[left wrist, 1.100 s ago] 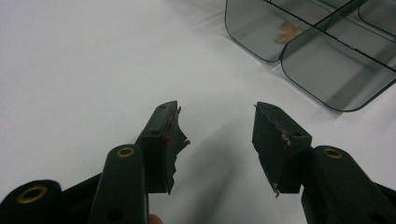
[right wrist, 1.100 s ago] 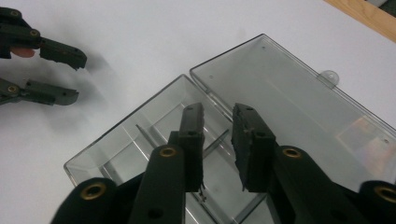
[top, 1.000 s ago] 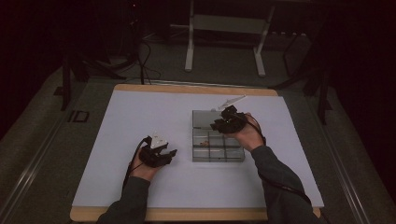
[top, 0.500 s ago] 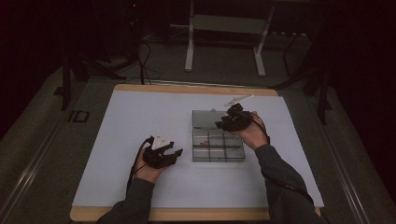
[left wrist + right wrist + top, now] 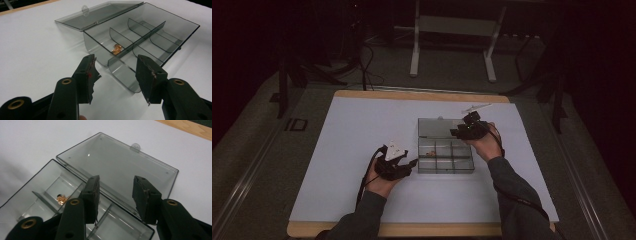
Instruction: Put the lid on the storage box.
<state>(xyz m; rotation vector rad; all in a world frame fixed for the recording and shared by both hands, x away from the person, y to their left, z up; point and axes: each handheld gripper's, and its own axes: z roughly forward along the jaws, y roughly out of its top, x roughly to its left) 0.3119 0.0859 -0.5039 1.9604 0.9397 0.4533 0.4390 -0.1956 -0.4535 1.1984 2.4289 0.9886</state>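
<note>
Smoke-grey transparent plastic forms the compartment box (image 5: 445,156), which sits on the white table mat (image 5: 337,150) right of centre, with its hinged lid (image 5: 438,126) swung fully open and lying flat on the mat behind it. Dividers split the box into small compartments; one compartment at the left end, on the lid side, holds a small cluster of gold-coloured parts (image 5: 116,49). What the remaining compartments hold you cannot tell.

Your left gripper (image 5: 412,163) rests low just beside the box's left end. In the left gripper view its jaws stand apart with nothing between them, aimed at the near corner of the box.

Your right gripper (image 5: 457,132) hovers over the right rear part of the box, near the hinge line. Its jaws have just been opening; in the right gripper view they stand wide apart and released, with the box and lid beneath them and nothing clamped.
</note>
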